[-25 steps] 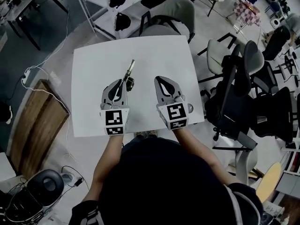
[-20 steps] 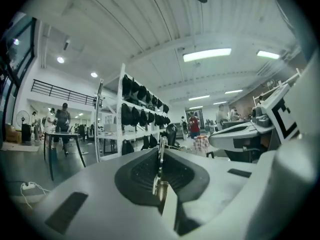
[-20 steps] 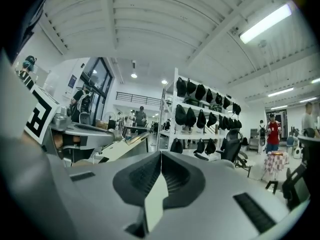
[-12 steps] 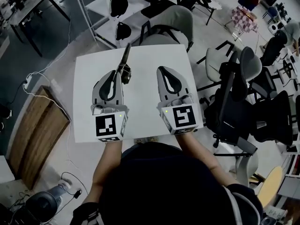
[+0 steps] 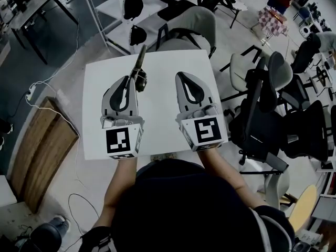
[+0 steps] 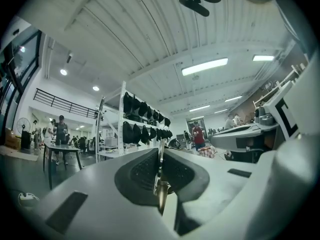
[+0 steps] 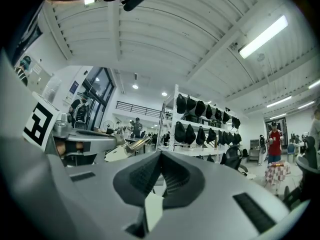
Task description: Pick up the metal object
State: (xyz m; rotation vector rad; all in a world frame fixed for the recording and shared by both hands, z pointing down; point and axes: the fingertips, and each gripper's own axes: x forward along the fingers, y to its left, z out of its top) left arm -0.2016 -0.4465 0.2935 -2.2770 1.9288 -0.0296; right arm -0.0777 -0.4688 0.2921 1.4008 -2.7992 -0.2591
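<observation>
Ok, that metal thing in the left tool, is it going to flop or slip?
Probably stiff: the metal object juts straight from the left tool without sagging. Gripped near one end, it may pivot. Its narrow metal edge could slip.

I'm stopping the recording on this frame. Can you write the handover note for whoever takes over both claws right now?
Claws: the left claw is shut on the metal object, which sticks out forward past its tips. The right claw is shut and empty, alongside it over the white table.
Done: object gripped and, it seems, lifted off the table.
Left: probably only holding it steady.
</observation>
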